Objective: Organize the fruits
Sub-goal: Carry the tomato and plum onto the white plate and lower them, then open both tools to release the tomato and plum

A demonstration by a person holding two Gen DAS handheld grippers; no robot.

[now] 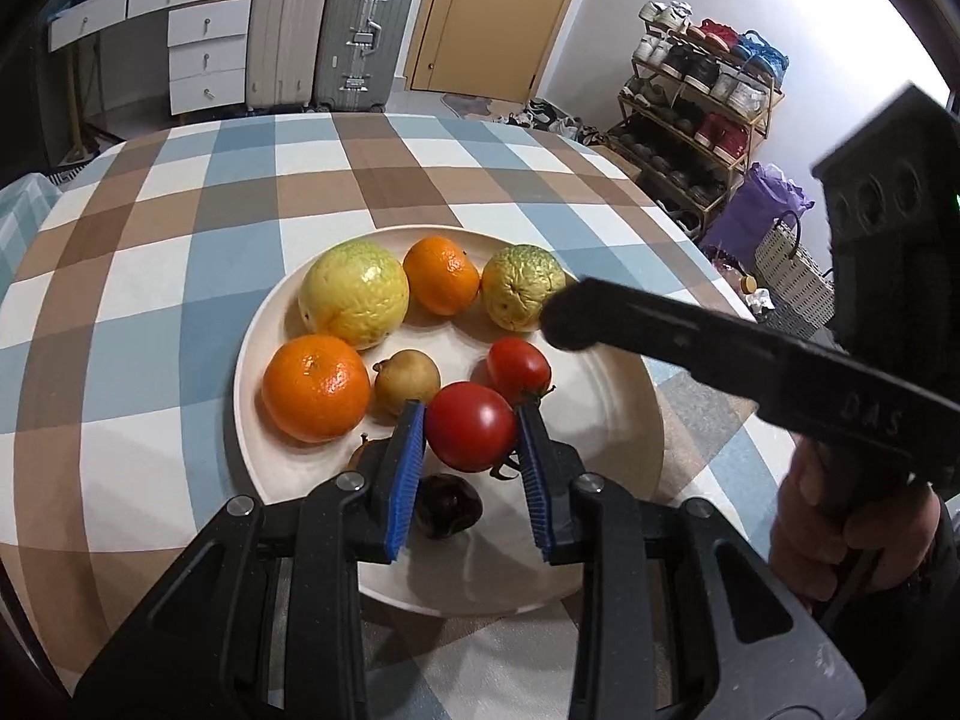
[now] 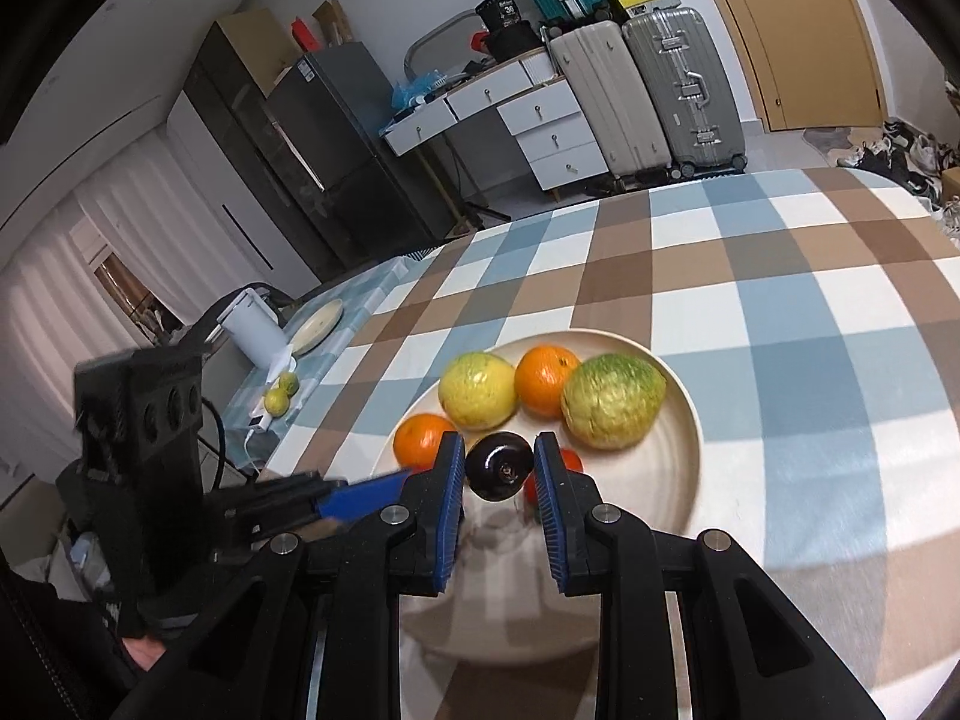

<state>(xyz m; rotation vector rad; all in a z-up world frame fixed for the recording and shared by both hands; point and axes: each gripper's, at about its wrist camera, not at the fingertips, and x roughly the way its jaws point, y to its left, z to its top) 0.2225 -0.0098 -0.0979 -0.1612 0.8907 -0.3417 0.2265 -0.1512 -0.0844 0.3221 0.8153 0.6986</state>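
A cream plate (image 1: 600, 420) on the checked table holds two oranges (image 1: 315, 387), two yellow-green citrus fruits (image 1: 354, 294), a brownish fruit (image 1: 407, 377), a dark fruit (image 1: 447, 507) and tomatoes. My left gripper (image 1: 471, 426) is shut on a red tomato (image 1: 471, 426) over the plate's near side; a second tomato (image 1: 519, 369) lies behind. My right gripper (image 2: 499, 465) is shut on a dark purple fruit (image 2: 499, 467), held above the plate (image 2: 678, 462). The right gripper's body shows in the left view (image 1: 720, 354).
The checked tablecloth (image 1: 240, 192) spreads around the plate. At the left table edge stand a white kettle (image 2: 252, 330), a small plate (image 2: 318, 324) and two limes (image 2: 282, 393). Suitcases, drawers and a shoe rack (image 1: 702, 114) stand beyond the table.
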